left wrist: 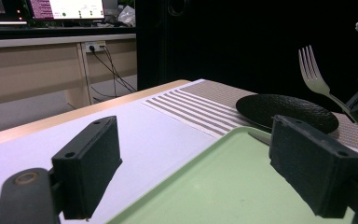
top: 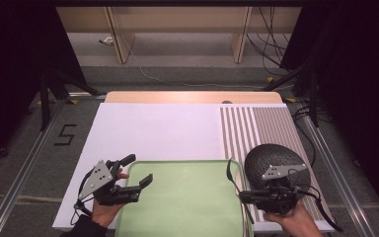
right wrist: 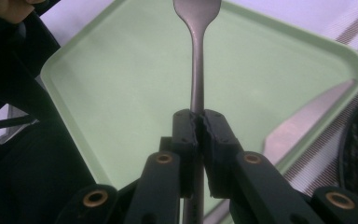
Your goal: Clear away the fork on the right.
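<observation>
My right hand-held gripper pinches a fork by its handle above the green tray's right edge. My left hand-held gripper waits spread, empty. Next, I'd judge, lower the fork flat beside the knife.

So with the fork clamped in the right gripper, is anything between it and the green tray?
Nothing visible. The right gripper is shut on the fork, whose head hangs over the bare green tray. A knife lies along the tray's plate-side rim, and the open left gripper hovers at the opposite edge.
</observation>
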A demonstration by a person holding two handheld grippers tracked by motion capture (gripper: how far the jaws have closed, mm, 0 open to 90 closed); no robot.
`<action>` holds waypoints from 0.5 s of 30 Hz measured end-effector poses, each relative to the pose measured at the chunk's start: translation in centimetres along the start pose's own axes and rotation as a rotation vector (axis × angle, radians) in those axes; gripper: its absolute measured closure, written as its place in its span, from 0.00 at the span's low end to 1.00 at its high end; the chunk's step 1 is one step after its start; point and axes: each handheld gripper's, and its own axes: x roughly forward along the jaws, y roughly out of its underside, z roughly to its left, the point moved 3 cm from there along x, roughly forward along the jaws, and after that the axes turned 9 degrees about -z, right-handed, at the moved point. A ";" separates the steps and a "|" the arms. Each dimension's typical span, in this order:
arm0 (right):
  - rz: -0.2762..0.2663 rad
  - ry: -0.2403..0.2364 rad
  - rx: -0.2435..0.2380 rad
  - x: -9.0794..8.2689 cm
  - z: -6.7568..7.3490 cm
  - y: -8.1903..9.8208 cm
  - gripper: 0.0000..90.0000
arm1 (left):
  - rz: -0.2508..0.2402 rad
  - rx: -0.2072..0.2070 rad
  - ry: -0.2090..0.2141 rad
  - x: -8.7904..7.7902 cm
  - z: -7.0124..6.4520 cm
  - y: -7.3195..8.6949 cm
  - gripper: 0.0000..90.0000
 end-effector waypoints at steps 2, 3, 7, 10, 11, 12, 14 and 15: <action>0.003 0.002 -0.001 0.5 0.4 -0.1 0.94 | 0.000 0.000 0.000 0.0 0.0 0.0 0.18; 0.003 0.004 -0.006 0.7 0.6 -0.2 0.94 | -0.001 0.000 0.000 0.0 0.0 0.0 0.18; 0.017 -0.006 -0.009 1.7 1.4 -0.3 0.94 | 0.000 0.001 -0.001 0.0 0.0 0.0 0.18; 0.035 -0.009 -0.025 2.6 2.0 -0.3 0.94 | -0.001 0.000 0.000 0.0 0.0 0.0 0.18; 0.040 -0.002 -0.028 2.8 2.2 -0.3 0.94 | 0.000 0.000 0.000 0.0 0.0 0.0 0.18; 0.047 -0.002 -0.033 3.0 2.3 -0.3 0.94 | -0.002 0.000 0.000 0.0 0.0 0.0 0.18; 0.052 -0.001 -0.028 3.3 2.4 -0.3 0.94 | -0.002 0.001 0.000 0.0 0.0 0.0 0.18; 0.058 0.001 -0.029 3.4 2.4 -0.2 0.94 | 0.000 0.000 0.000 0.0 0.0 0.0 0.18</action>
